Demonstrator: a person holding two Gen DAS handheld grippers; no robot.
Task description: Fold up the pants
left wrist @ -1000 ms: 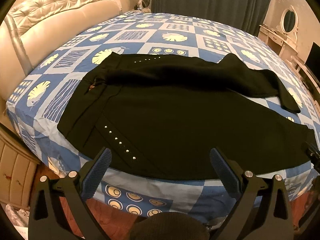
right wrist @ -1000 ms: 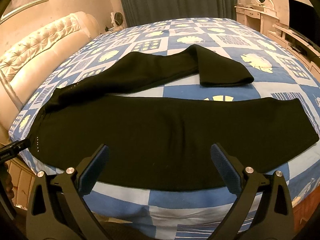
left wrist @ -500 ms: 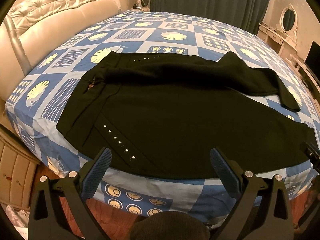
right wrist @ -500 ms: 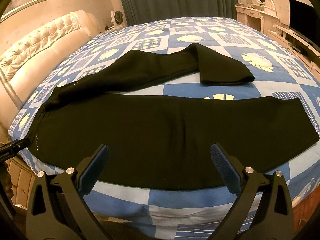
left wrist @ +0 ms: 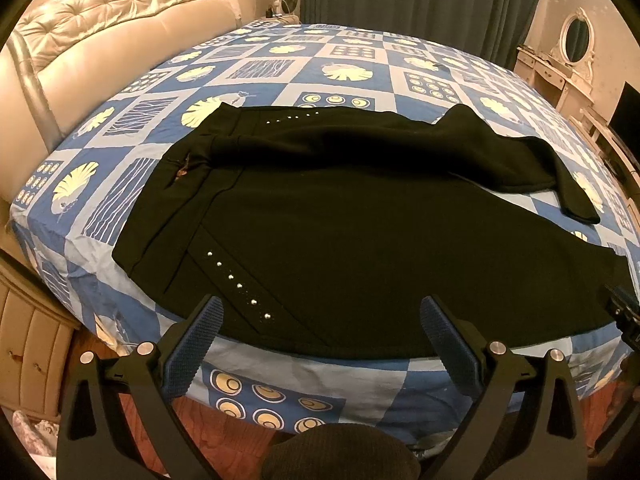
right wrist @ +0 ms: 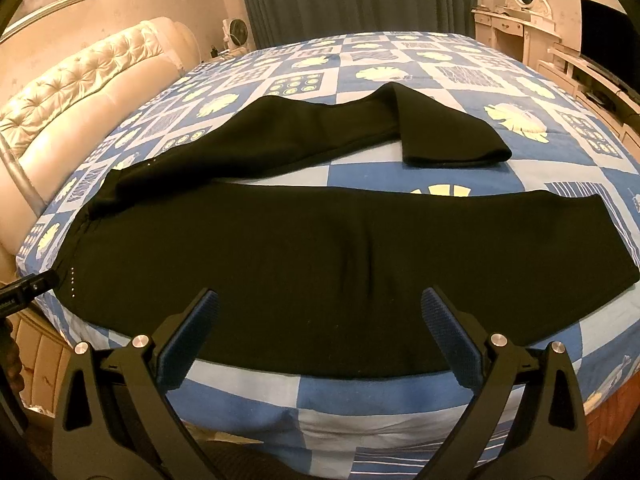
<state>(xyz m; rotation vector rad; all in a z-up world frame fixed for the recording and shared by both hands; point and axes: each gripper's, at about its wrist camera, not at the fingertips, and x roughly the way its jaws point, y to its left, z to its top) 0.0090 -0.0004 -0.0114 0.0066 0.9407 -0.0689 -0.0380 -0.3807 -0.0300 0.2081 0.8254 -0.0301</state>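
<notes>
Left gripper (left wrist: pixel 318 322): jaws standing wide apart, holding nothing, hovering at the lower centre above the near bed edge.
Right gripper (right wrist: pixel 319 318): jaws spread wide, empty, at the lower centre.
Pants (left wrist: pixel 360 240): lying spread across the middle of the frame on the bed (left wrist: pixel 352 380); near leg flat, far leg (right wrist: pixel 320 136) bending back on itself at upper centre.
Handling: likely soft, limp, fairly thick cloth; sagging when lifted.
Hold points: judged best at the waistband (left wrist: pixel 160 216) at centre left and at a leg hem (right wrist: pixel 452 158).
</notes>
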